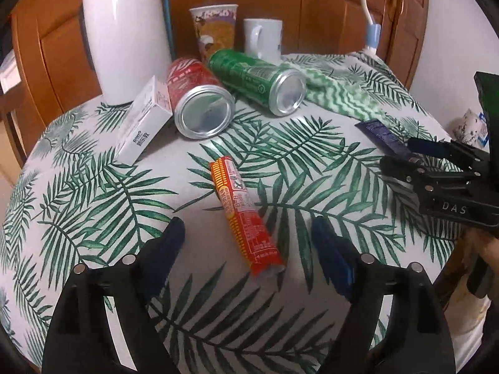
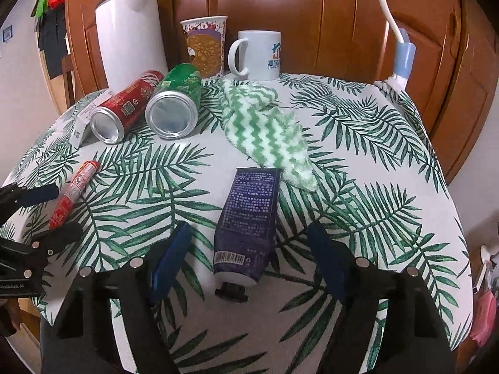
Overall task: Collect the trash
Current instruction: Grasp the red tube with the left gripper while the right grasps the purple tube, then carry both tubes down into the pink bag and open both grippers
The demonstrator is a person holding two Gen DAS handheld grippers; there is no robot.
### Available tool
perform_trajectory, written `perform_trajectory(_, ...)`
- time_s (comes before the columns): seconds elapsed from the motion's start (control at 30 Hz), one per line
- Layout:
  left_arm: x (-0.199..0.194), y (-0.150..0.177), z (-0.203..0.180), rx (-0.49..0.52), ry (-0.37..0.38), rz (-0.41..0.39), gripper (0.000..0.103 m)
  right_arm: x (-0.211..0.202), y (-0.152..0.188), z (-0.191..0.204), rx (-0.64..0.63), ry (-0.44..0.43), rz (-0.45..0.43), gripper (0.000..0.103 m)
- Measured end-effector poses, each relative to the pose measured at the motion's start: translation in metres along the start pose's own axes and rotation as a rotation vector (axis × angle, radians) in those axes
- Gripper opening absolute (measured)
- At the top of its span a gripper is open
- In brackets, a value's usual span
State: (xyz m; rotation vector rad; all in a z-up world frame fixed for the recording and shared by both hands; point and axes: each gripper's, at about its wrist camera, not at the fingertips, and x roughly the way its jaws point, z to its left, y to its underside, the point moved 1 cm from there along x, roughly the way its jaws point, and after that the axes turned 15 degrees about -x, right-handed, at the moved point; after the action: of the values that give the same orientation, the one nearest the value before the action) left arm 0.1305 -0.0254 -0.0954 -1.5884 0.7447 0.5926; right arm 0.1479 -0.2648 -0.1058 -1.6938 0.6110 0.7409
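The left gripper (image 1: 246, 233) hangs just above the desk (image 1: 93, 218) with its 2 fingers spread wide, and the red snack wrapper (image 1: 244, 215) lies flat between them, its near end roughly level with the fingertips and its far end pointing away toward the cans. The right gripper (image 2: 249, 237) is likewise spread, straddling the purple tube (image 2: 246, 227), whose black cap points back toward the camera. To do this step well, each gripper should probably drop until the pads nearly graze the cloth, centre on the item's middle, then close gently across its narrow width; the wrapper looks light and may slide or crumple, and the tube is soft enough to squash. Further back, the red can (image 1: 195, 99) and green can (image 1: 259, 81) lie on their sides, touching or nearly so, beside a small white box (image 1: 143, 121), well apart from both grippers.
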Motion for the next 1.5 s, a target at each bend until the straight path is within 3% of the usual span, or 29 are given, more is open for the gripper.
perform_trajectory(0.03,0.000,0.000,-0.001,0.000,0.000,-0.004,0.076,-0.001,0.001,0.001,-0.002,0.001,-0.008,0.072)
perform_trajectory(0.13,-0.001,-0.001,-0.005,0.004,0.013,-0.013,0.053,-0.003,0.001,0.003,-0.005,0.002,-0.022,0.061)
perform_trajectory(0.2,-0.001,-0.003,-0.008,0.005,0.029,-0.015,0.023,-0.006,0.001,0.006,-0.009,-0.004,-0.036,0.044)
perform_trajectory(0.23,-0.001,-0.003,-0.009,0.000,0.045,-0.013,0.017,-0.007,0.002,0.008,-0.015,-0.005,-0.043,0.038)
perform_trajectory(0.37,-0.003,0.001,-0.008,-0.022,0.096,-0.024,0.016,-0.008,0.004,0.009,-0.016,-0.020,-0.073,0.037)
perform_trajectory(0.67,-0.012,0.003,0.000,-0.060,0.119,-0.058,0.016,-0.035,-0.006,0.015,-0.007,-0.097,-0.150,0.037)
perform_trajectory(0.97,-0.051,0.016,0.003,-0.066,0.165,-0.075,0.016,-0.077,-0.005,0.038,-0.030,-0.179,-0.203,0.037)
perform_trajectory(1.27,-0.106,0.083,0.006,-0.047,0.178,-0.040,0.016,-0.129,0.045,0.092,-0.107,-0.260,-0.196,0.037)
perform_trajectory(1.5,-0.109,0.156,0.009,-0.038,0.155,0.062,0.016,-0.129,0.115,0.127,-0.118,-0.334,-0.084,0.037)
